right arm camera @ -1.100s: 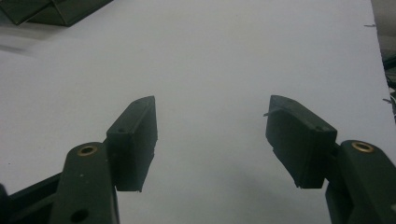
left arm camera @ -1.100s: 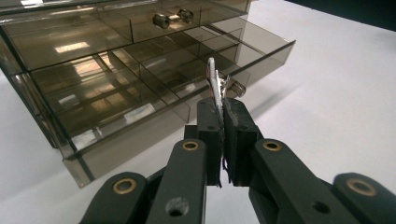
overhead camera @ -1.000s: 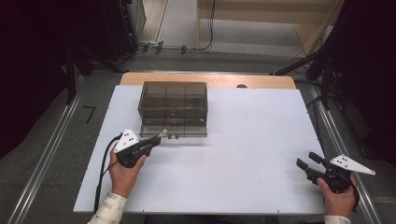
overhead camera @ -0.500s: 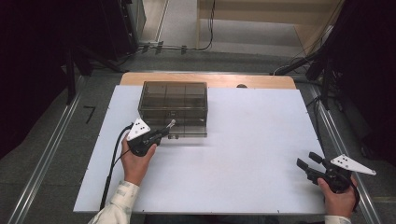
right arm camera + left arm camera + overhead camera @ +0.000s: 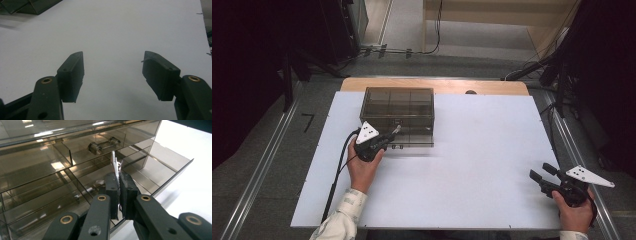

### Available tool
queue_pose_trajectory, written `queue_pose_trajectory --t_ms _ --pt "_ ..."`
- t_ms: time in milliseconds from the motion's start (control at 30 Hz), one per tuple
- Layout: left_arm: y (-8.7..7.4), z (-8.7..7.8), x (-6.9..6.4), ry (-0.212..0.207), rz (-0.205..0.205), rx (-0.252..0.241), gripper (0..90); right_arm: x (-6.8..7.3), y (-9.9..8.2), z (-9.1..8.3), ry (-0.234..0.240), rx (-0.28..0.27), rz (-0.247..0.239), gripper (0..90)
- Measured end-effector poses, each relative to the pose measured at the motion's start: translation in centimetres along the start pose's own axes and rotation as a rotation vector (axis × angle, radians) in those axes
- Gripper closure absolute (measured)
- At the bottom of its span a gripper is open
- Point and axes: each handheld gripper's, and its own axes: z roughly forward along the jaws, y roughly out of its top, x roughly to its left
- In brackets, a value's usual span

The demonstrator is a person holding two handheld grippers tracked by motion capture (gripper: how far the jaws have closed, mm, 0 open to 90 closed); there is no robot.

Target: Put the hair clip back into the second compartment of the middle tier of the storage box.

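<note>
Your left gripper (image 5: 117, 195) has its jaws clamped flat on a thin silvery strip (image 5: 115, 165), which stands up out of the pads at the centre of the left gripper view, its free end poking toward the open drawer (image 5: 140, 173) of the smoky clear plastic organiser box (image 5: 398, 112). It looks like a sliver of foil or thin metal; exactly what, you cannot tell. Judge it as nearly weightless, easily bent and quick to slip, so keep the hold low on its length, flat faces against the pads, and don't squeeze harder or twist.

In the high view that gripper sits left of centre, at the box's front edge, with the drawer pulled out toward you. The drawer's thin walls and dividers look stiff but brittle and glossy; touch them lightly.

Your right gripper (image 5: 113, 72) rests at the lower right of the high view, well apart from the box, jaws spread wide over the bare white table (image 5: 492, 165), holding nothing.
</note>
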Motion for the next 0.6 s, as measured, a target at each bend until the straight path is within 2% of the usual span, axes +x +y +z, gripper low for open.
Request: queue_pose_trajectory --t_ms 600 --pt "-0.10 0.20 0.14 0.006 0.001 0.000 83.2 0.01 0.01 0.03 0.000 0.003 0.001 32.8"
